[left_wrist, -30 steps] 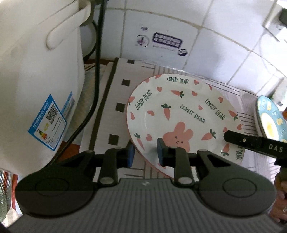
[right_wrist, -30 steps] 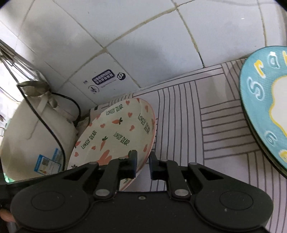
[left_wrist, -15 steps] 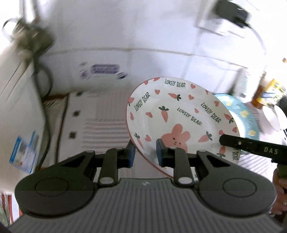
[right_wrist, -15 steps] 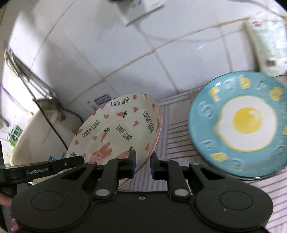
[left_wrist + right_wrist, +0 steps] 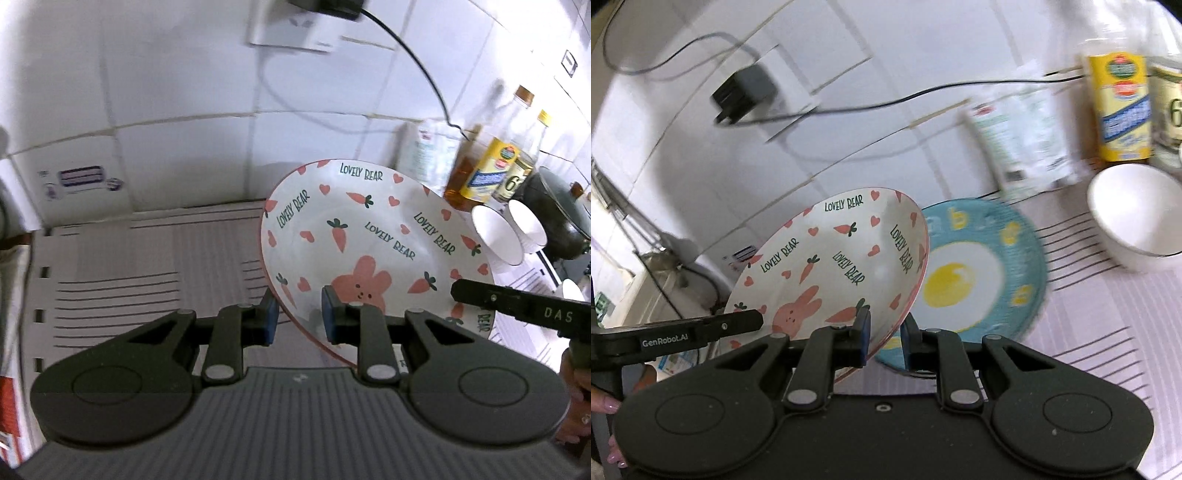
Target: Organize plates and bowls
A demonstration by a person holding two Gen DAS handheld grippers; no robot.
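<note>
Glossy round plate [image 5: 369, 240], bunny-and-carrot print, pink rim, tilted. Left gripper [image 5: 297, 320] and right gripper [image 5: 884, 335] each clamp its edge.

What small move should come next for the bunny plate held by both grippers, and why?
Probably carry the bunny plate a little further right and lower it onto the blue egg plate. Both the left gripper and right gripper clamp its rim, and it hangs tilted, partly overlapping that plate.

blue egg plate [image 5: 982, 273] smeared and partly hidden behind bunny plate [image 5: 834, 273], packet [image 5: 1023, 144] print perhaps unreadable
</note>
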